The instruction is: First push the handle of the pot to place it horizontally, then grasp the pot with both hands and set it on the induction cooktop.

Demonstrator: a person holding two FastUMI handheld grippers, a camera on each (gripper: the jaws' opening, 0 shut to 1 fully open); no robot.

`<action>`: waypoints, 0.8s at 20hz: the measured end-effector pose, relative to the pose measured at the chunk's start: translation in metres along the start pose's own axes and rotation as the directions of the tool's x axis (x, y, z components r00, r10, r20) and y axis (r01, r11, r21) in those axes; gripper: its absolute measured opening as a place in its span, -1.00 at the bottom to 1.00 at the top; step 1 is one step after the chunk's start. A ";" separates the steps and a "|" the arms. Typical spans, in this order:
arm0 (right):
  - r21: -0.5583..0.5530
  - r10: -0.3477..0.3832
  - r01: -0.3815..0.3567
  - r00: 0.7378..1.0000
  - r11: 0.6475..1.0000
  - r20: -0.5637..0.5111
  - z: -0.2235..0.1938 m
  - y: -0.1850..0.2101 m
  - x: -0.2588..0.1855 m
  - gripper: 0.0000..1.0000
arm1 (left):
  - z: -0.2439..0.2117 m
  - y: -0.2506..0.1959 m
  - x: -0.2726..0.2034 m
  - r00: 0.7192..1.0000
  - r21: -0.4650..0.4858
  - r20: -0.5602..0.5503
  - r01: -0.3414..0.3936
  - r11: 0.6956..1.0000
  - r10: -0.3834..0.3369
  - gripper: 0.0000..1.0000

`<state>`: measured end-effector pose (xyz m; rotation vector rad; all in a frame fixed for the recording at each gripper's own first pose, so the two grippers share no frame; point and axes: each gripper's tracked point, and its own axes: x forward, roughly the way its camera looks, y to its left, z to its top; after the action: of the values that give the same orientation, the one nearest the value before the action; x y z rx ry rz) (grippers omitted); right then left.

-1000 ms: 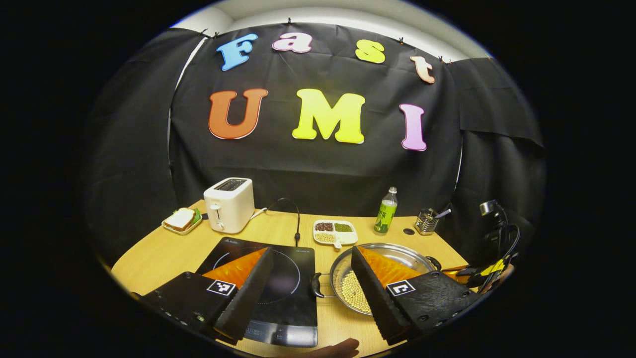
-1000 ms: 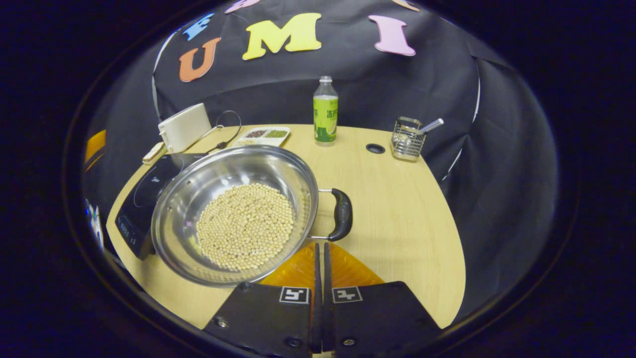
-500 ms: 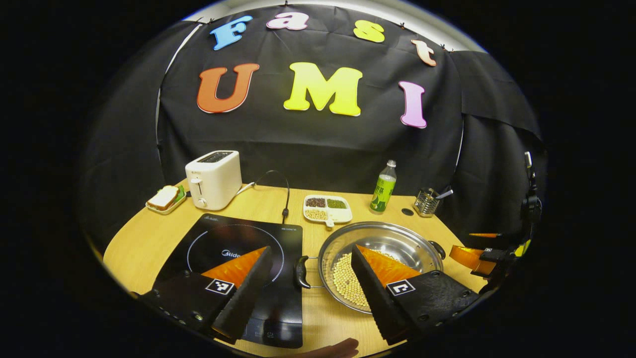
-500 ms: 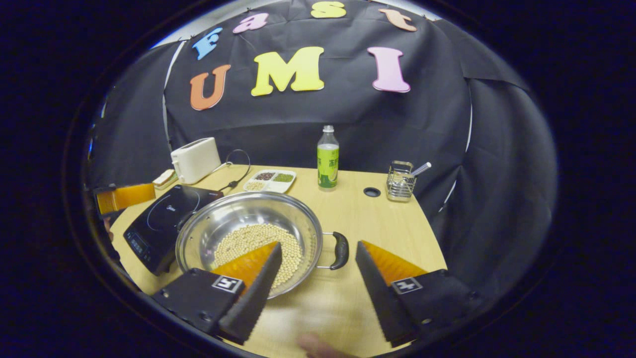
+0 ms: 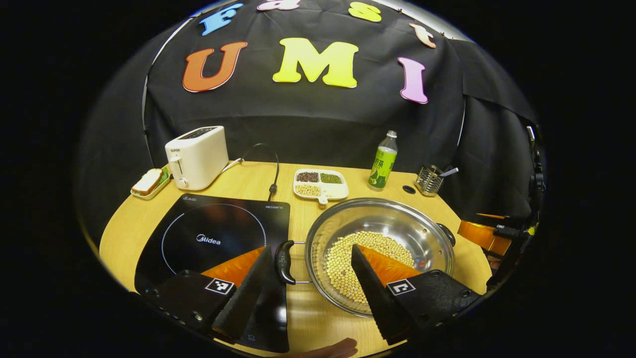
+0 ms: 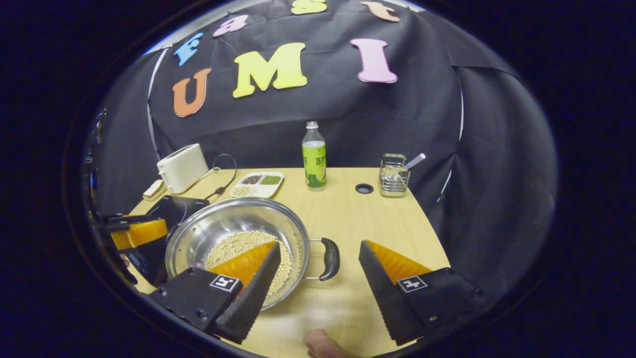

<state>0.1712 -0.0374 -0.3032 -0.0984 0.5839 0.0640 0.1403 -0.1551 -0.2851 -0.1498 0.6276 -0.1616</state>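
The left gripper view looked from low over the near edge of the table (image 5: 248, 181) toward the back wall, close above the induction cooktop (image 5: 213, 238) and the pot (image 5: 380, 248). The right gripper view faced the same way from farther right, close to the pot (image 6: 238, 238). Both shared the pot, the toaster (image 5: 197, 156) and the bottle (image 6: 314, 156).

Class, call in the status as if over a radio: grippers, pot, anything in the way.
Left gripper open at pot's left handle. Right gripper open at right handle. Pot on table beside cooktop, not yet grasped. Nothing on cooktop.
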 end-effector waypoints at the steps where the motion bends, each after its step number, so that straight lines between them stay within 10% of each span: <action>1: 0.008 -0.002 0.002 1.000 1.000 -0.004 0.001 -0.001 0.004 1.00 | -0.004 0.001 0.005 1.000 -0.001 -0.016 -0.006 1.000 0.006 0.91; 10: 0.071 0.001 0.008 0.993 0.997 -0.121 -0.019 -0.006 0.040 0.80 | -0.025 0.009 0.044 0.988 -0.053 -0.154 0.016 0.998 -0.024 0.89; 11: 0.071 0.000 0.010 0.991 0.997 -0.132 -0.021 -0.007 0.044 0.76 | -0.025 0.011 0.048 0.985 -0.044 -0.170 0.027 0.999 -0.034 0.62; 12: 0.071 -0.002 0.012 0.991 0.997 -0.137 -0.020 -0.007 0.046 0.76 | -0.027 0.014 0.052 0.982 -0.032 -0.185 0.028 0.999 -0.033 0.84; 13: 0.067 -0.002 0.012 0.989 0.998 -0.145 -0.021 -0.005 0.047 0.86 | -0.027 0.014 0.053 0.980 -0.029 -0.195 0.031 0.999 -0.036 0.48; 16: 0.064 -0.003 0.013 0.987 0.998 -0.158 -0.020 -0.001 0.052 0.66 | -0.026 0.018 0.055 0.980 0.003 -0.198 0.017 1.000 -0.016 0.63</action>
<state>0.2034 -0.0394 -0.3483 -0.0433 0.7432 0.0296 0.1705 -0.1502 -0.3409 -0.1354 0.8243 -0.1953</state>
